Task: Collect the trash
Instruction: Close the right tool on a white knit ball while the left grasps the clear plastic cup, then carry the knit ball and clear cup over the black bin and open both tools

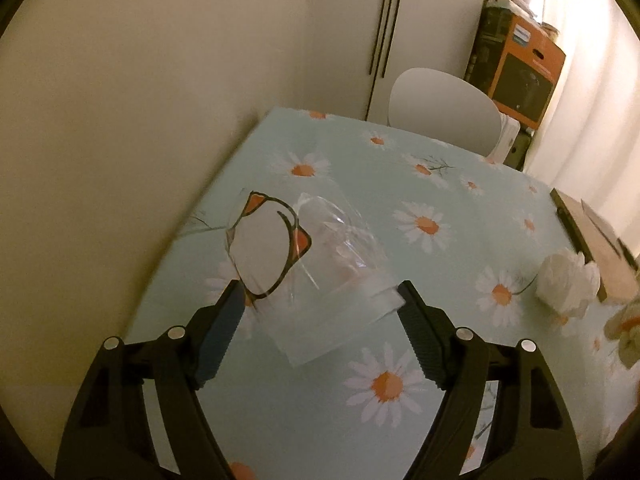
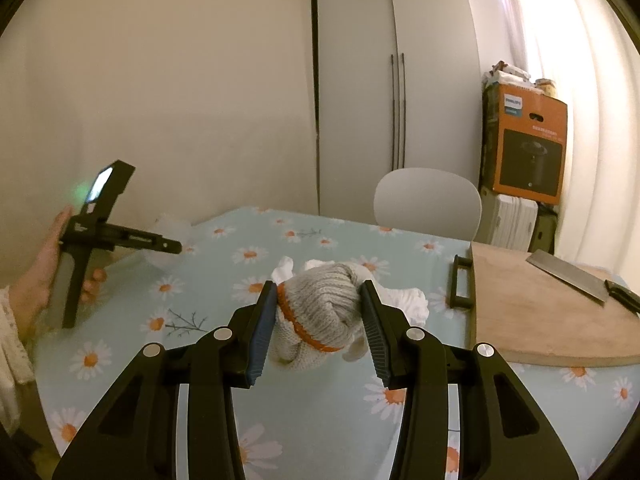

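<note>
In the left wrist view a clear crumpled plastic wrapper [image 1: 316, 256] with a black and orange outline print lies on the daisy tablecloth [image 1: 440, 184]. My left gripper [image 1: 320, 294] is open, its fingertips on either side of the wrapper's near end. A crumpled white tissue [image 1: 566, 284] lies at the right. In the right wrist view my right gripper [image 2: 318, 292] stands open around a grey knitted glove with an orange cuff band [image 2: 324, 316], which lies on white tissue [image 2: 408, 300]. The left gripper [image 2: 120, 236] shows there at the left, in a hand.
A wooden cutting board [image 2: 536, 312] with a cleaver [image 2: 580, 276] lies at the table's right. A white chair [image 2: 428, 204] stands at the far edge. An orange box [image 2: 528, 148] and white cabinets stand behind. The wall runs along the table's left.
</note>
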Available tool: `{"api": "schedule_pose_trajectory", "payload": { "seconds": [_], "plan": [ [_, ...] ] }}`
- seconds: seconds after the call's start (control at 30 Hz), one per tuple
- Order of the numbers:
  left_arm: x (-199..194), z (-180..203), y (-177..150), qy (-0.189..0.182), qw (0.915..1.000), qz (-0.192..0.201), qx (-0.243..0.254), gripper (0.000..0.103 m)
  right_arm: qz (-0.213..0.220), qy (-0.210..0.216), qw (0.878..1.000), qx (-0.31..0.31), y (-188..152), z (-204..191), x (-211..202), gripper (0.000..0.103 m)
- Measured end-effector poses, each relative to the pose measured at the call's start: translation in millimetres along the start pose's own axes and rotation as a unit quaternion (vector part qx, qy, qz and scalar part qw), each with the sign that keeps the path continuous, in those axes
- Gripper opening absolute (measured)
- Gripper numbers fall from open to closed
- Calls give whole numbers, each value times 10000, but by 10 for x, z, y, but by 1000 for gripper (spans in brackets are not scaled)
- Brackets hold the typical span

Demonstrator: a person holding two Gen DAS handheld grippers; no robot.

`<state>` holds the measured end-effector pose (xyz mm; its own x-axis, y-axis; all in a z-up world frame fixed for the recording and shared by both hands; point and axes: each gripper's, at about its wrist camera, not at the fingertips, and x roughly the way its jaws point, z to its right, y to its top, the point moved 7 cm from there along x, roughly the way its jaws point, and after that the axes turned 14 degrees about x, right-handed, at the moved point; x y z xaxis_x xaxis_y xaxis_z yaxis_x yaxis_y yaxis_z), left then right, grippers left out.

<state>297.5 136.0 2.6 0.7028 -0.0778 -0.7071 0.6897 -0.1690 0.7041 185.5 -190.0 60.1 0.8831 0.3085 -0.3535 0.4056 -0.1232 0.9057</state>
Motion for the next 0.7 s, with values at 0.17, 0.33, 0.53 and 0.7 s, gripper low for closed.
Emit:
{"api": "schedule_pose_trajectory", "payload": {
  "seconds": [0.17, 0.33, 0.53, 0.7],
  "plan": [
    [-285, 37, -32, 315, 9984, 268, 390, 77, -104, 33, 9999, -8, -8, -2, 52, 40],
    [-723, 229, -124, 502, 9919, 746, 896, 77, -185, 52, 9997, 135, -8, 45, 94, 40],
    [-1188, 518, -233, 429, 9836, 1200, 1274, 77, -321, 118, 9992, 215, -10, 76, 127, 40],
    [-1503, 792, -340, 381, 9739, 1508, 1654, 77, -231, 266, 9993, 114, 67, -29, -68, 40]
  ]
}}
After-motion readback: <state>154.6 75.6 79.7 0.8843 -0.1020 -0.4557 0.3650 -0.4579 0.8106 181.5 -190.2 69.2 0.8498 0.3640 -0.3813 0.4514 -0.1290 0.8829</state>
